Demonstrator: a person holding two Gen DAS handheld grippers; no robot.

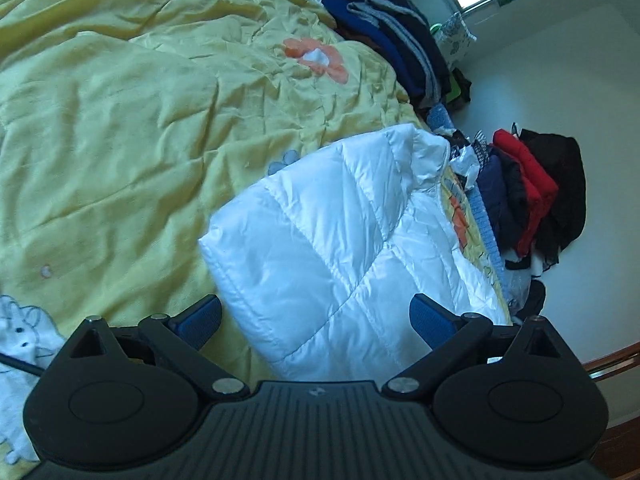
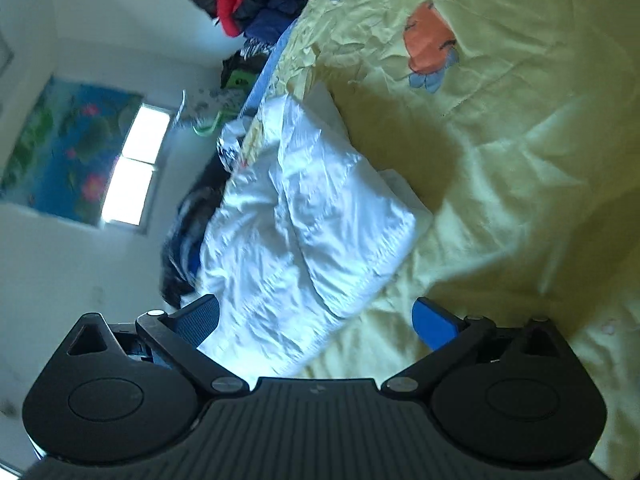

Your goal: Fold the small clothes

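Observation:
A white quilted puffer garment [image 1: 340, 248] lies folded on the yellow bedspread [image 1: 120, 128] near the bed's edge. In the left wrist view my left gripper [image 1: 316, 320] hovers just above its near end, open, blue pads wide apart and holding nothing. The right wrist view shows the same white garment [image 2: 304, 232], folded over itself, with a little motion blur. My right gripper [image 2: 316, 320] stands open over the garment's near edge, its left pad over the white fabric and its right pad over the yellow bedspread [image 2: 520, 160]. Nothing is pinched in either one.
Dark folded clothes [image 1: 392, 40] are stacked along the bed's far edge. A heap of red, navy and black garments [image 1: 532, 192] lies against the white wall beside the bed. A window [image 2: 136, 168] and a blue floral hanging [image 2: 60, 144] are on the wall.

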